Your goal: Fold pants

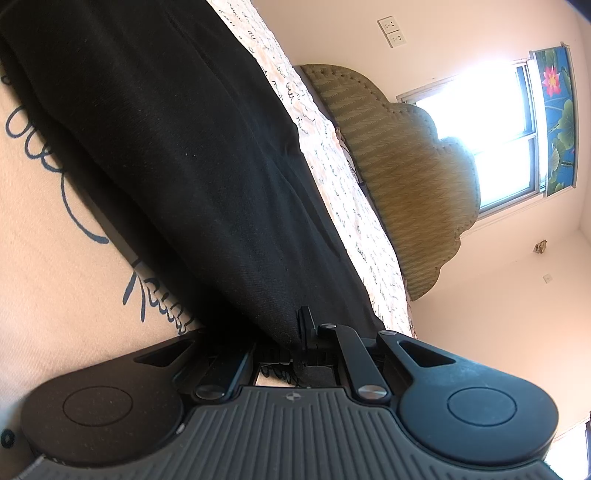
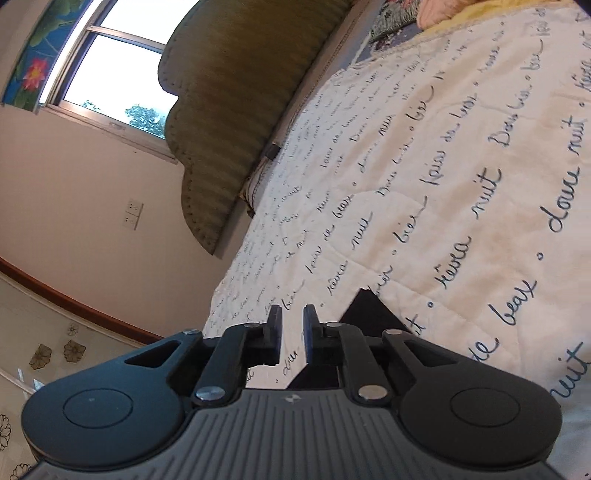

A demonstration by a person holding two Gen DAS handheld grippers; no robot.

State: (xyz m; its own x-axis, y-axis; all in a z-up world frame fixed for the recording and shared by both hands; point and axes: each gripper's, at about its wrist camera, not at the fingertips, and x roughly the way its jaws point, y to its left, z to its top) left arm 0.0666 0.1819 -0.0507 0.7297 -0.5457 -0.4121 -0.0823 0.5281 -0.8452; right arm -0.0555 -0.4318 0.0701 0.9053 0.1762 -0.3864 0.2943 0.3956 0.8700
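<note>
Pale walls enclose a bedroom, and one bed fills most of both wrist views. Its cream quilt [image 2: 461, 184], printed with dark blue handwriting, covers the mattress. One olive-green padded headboard [image 1: 402, 173] with a scalloped edge stands at the far end, in front of one bright window [image 1: 491, 122] topped by a blue blind with a pink flower on it [image 1: 554, 107]. Two white wall sockets [image 1: 392, 31] sit side by side on the wall near the window.

One pair of black pants [image 1: 177, 155] lies stretched across the quilt — in the left wrist view it runs as a long dark band from the top left down to the claw. The left gripper [image 1: 301, 341] has its jaws nearly together, pinching the near end of the pants; the cloth bunches right at the fingertips.

The right gripper [image 2: 292, 325] hangs above the quilt with its two fingers a narrow gap apart and nothing between them — bare quilt shows through the gap. A small black corner of the pants [image 2: 369, 314] lies on the quilt just beside its right finger, not gripped.
</note>
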